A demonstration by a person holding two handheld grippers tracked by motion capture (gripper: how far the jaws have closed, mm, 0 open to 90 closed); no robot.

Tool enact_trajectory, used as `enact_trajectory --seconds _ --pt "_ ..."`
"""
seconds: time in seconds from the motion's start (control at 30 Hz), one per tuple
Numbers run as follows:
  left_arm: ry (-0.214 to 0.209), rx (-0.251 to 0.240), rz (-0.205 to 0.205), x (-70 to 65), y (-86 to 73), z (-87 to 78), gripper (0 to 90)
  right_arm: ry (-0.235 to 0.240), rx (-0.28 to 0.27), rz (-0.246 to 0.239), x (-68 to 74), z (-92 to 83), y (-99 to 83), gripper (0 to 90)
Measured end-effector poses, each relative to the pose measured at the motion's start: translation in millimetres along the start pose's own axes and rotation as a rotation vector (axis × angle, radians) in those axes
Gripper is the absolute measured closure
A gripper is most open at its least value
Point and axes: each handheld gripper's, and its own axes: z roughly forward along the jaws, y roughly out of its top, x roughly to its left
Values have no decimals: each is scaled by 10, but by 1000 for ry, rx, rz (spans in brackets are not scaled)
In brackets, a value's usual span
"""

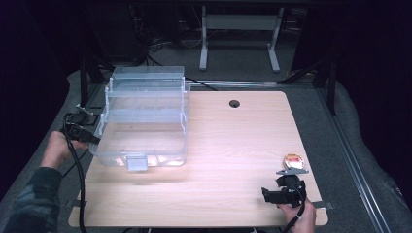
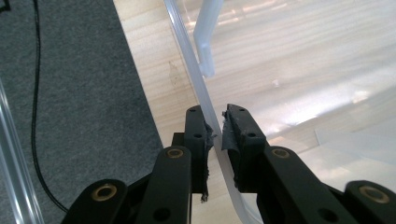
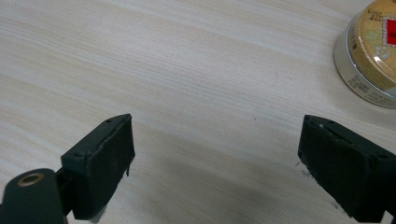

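Two hand-held grippers are at work. The left hand-held gripper (image 2: 217,126) has its jaws nearly together, pinching the thin side wall of the clear plastic organiser box (image 1: 145,121), one pad outside the wall and the other inside. In the high view that box sits on the surface (image 1: 228,145) directly ahead of the left hand-held gripper (image 1: 90,138), with its tiered trays fanned open behind the grip.

The right hand-held gripper (image 3: 215,154) has its jaws spread wide with nothing between them, over bare wood. The round gold-lidded tin (image 3: 373,51) lies just ahead of it and off to one side, untouched; the high view shows the right hand-held gripper (image 1: 284,191) close behind the tin (image 1: 294,161).

Judging by this, the step is to steady the box while the tin is fetched. To do it well, keep the left pinch square on the wall so the thin plastic does not flex or slip. Centre the right jaws on the tin before closing, low on its rim, since the lid looks smooth.
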Motion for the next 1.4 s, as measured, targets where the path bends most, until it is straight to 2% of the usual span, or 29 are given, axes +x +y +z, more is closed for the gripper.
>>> enact_trajectory --seconds 0.37,0.53,1.07,1.4 --pt "5 -5 26 -217 47 32 781 -6 3 -6 6 5 1 103" --pt "4 0 43 -365 94 55 775 -2 1 -2 -10 0 -3 104" --pt "4 14 124 -844 248 131 748 -11 1 -2 -11 -6 -3 105" --pt "-4 20 189 -1165 349 186 729 -8 4 -2 -13 -5 -3 105"
